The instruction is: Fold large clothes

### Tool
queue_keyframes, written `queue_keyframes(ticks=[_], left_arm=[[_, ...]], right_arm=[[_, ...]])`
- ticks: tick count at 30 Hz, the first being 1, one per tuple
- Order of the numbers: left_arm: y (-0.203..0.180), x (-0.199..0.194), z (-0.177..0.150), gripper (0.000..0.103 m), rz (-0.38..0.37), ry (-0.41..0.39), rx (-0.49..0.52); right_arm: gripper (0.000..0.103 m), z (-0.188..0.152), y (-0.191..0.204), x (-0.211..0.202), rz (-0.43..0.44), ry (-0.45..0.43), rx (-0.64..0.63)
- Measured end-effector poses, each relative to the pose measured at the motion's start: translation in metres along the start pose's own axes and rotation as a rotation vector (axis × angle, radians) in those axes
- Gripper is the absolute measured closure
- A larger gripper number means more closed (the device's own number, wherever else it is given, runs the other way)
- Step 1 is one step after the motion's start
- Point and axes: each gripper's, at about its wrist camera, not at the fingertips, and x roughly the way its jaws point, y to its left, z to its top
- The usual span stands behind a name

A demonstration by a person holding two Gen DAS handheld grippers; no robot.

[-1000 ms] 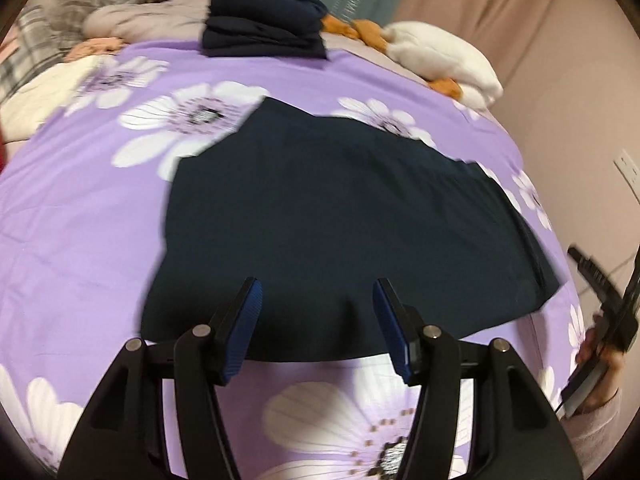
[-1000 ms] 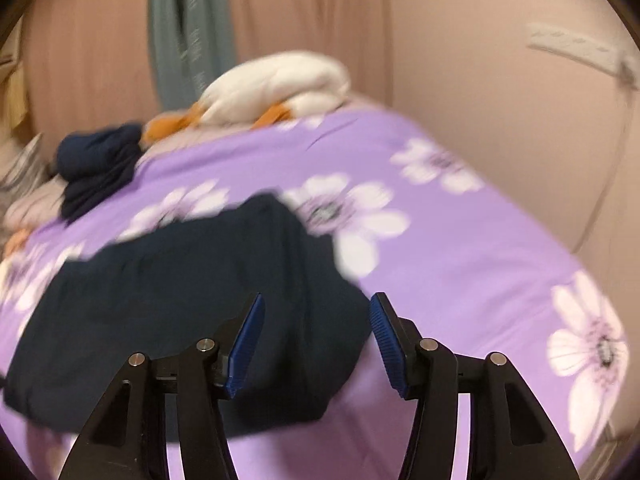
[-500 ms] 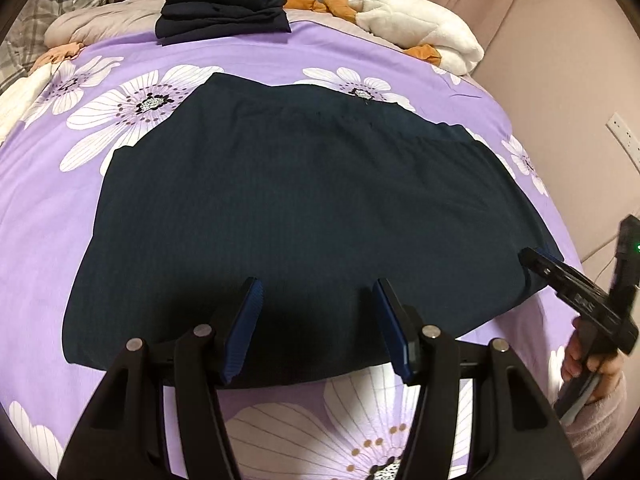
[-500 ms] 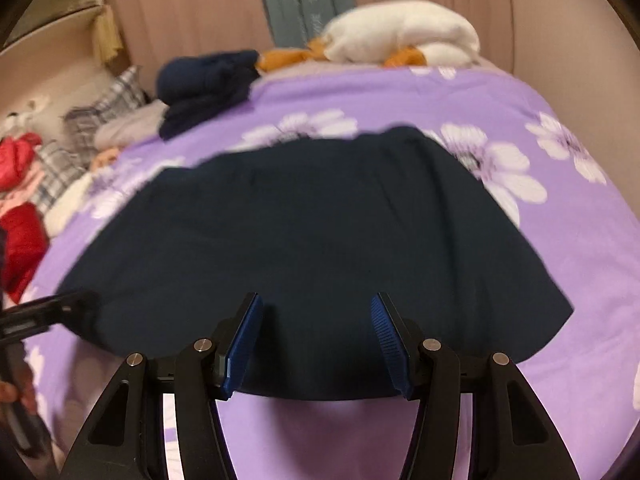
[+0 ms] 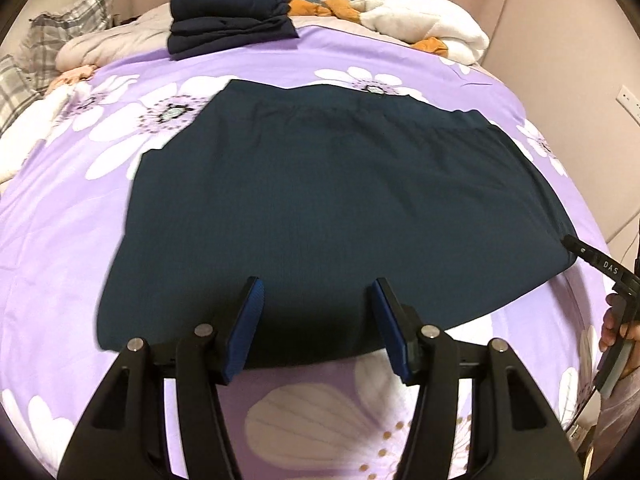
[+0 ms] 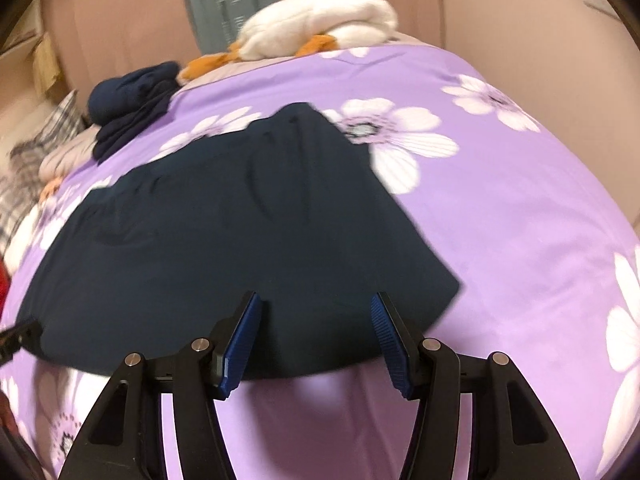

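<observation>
A dark navy garment (image 5: 332,208) lies spread flat on the purple flowered bedspread (image 5: 60,240); it also shows in the right wrist view (image 6: 224,240). My left gripper (image 5: 318,292) is open and empty, hovering over the garment's near hem. My right gripper (image 6: 316,308) is open and empty above the near hem toward the garment's right corner. The right gripper's black finger also shows at the garment's right corner in the left wrist view (image 5: 592,264).
A stack of folded navy clothes (image 5: 228,12) sits at the far edge of the bed, also in the right wrist view (image 6: 132,100). A white and orange plush (image 5: 424,28) lies beside it. Plaid pillows (image 5: 60,28) lie at far left. A wall stands on the right.
Both grippers shifted over the garment's near hem; the right wrist view swung right toward the garment's right corner. The garment lies still and both grippers stayed open.
</observation>
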Motion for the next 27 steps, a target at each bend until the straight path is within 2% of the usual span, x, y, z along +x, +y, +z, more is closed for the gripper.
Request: queue_keyframes(ticks=[3,5,8,10,14,15,18,23,25,27], left_arm=[[0.009,-0.006,-0.004,0.027,0.072,0.003,-0.016],[0.017,-0.010,-0.007,0.027,0.095,0.015,-0.042],[0.022,-0.021,-0.007,0.026,0.111,0.015,-0.069],[0.019,-0.032,-0.005,0.019,0.131,0.000,-0.066],[0.005,-0.062,0.005,0.005,0.182,-0.051,-0.049],[0.002,-0.069,0.008,0.003,0.195,-0.066,-0.042],[-0.008,-0.099,0.015,0.001,0.199,-0.120,-0.021],[-0.024,-0.149,0.029,0.001,0.155,-0.140,-0.035],[-0.032,-0.168,0.035,0.001,0.138,-0.161,-0.035],[-0.039,-0.186,0.040,0.001,0.151,-0.193,-0.033]], right_arm=[[0.047,-0.006,-0.013,-0.005,-0.068,0.021,0.048],[0.047,-0.009,-0.023,-0.011,-0.101,0.038,0.082],[0.047,-0.013,-0.021,-0.029,-0.104,0.029,0.069],[0.045,-0.012,-0.011,-0.044,-0.079,0.026,0.041],[0.026,-0.008,0.021,-0.072,-0.009,0.007,-0.025],[0.025,-0.007,0.028,-0.077,0.006,0.001,-0.041],[0.020,-0.002,0.058,-0.100,0.068,-0.011,-0.093],[0.001,0.009,0.091,-0.139,0.145,-0.023,-0.154],[0.001,0.016,0.099,-0.154,0.149,-0.052,-0.176],[0.001,0.024,0.108,-0.174,0.150,-0.092,-0.205]])
